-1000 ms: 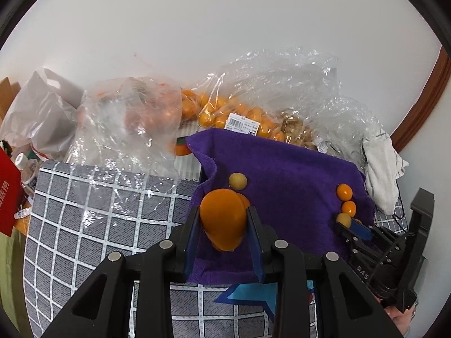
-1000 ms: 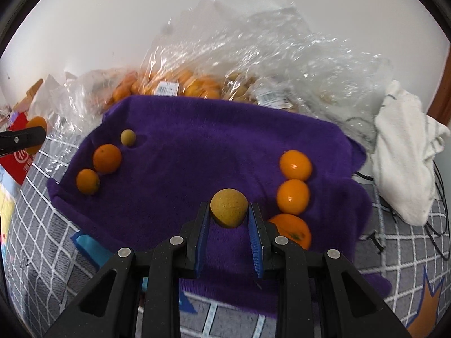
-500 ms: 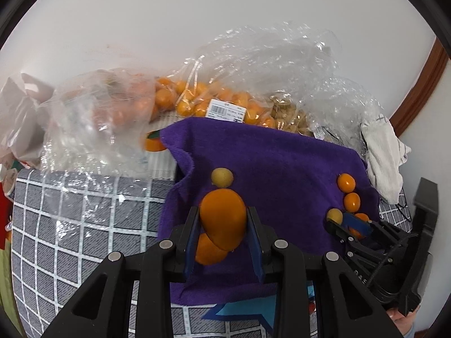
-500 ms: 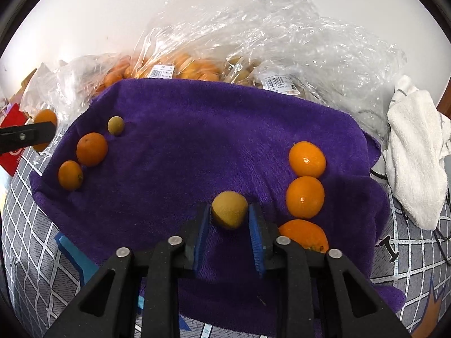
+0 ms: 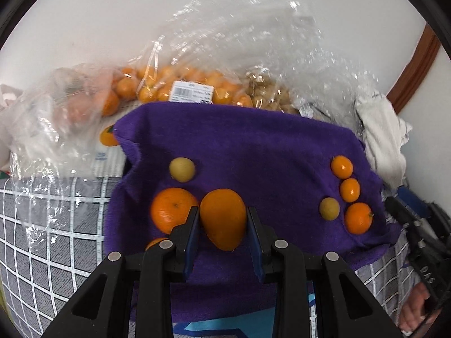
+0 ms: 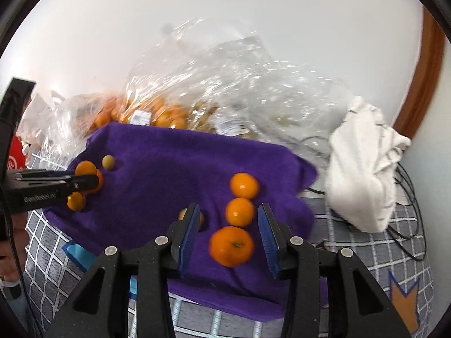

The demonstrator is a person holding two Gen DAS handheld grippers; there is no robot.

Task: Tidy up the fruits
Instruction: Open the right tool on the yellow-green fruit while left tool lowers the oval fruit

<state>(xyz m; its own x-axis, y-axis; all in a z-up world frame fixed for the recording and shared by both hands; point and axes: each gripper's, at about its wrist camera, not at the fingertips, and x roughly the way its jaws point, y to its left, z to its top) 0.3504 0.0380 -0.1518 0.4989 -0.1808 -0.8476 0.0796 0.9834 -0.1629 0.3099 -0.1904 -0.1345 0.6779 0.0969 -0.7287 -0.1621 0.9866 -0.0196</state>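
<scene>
Left gripper (image 5: pixel 222 222) clamped on an orange fruit (image 5: pixel 223 217); right gripper (image 6: pixel 229 221) spread wide, tangerine (image 6: pixel 231 245) sitting between its fingers.

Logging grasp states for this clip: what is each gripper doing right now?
Left gripper: shut on an orange fruit.
Right gripper: open, holding nothing.

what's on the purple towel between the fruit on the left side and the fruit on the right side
Nothing. In both wrist views the purple towel is bare between the left group, at the big orange, and the right group, at the yellowish fruit.
</scene>
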